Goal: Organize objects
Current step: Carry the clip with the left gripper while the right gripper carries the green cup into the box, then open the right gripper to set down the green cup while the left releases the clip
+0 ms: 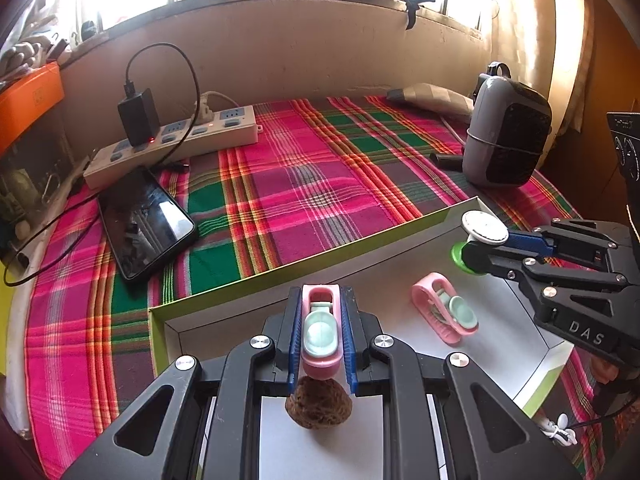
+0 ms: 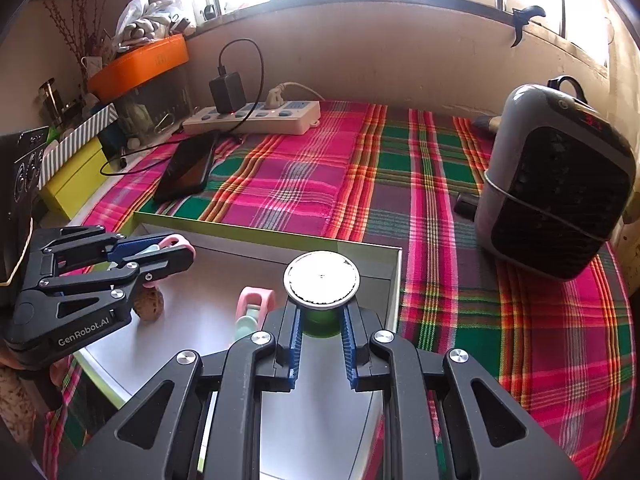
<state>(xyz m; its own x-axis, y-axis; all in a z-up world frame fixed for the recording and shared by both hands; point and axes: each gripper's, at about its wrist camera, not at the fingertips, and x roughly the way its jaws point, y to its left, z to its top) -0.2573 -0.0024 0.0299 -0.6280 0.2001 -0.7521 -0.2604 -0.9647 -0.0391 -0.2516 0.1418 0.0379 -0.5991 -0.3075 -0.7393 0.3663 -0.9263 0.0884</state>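
Observation:
My left gripper [image 1: 320,336] is shut on a pink clip [image 1: 320,330] with a mint pad, held over the shallow white box with a green rim [image 1: 280,270]. A brown walnut [image 1: 319,406] lies on the box floor just under that clip. A second pink clip [image 1: 446,312] lies on the box floor to the right. My right gripper [image 2: 321,320] is shut on a green spool with a silver cap [image 2: 321,278], also above the box [image 2: 394,280]. From the right wrist view the left gripper [image 2: 176,250] holds its clip [image 2: 176,242] at the left, above the walnut [image 2: 149,306].
The box sits on a pink and green plaid cloth [image 1: 304,184]. A black phone [image 1: 146,222] and a white power strip [image 1: 172,144] with a charger lie at the back left. A grey heater [image 2: 556,184] stands at the right, an orange box [image 2: 138,66] on the left shelf.

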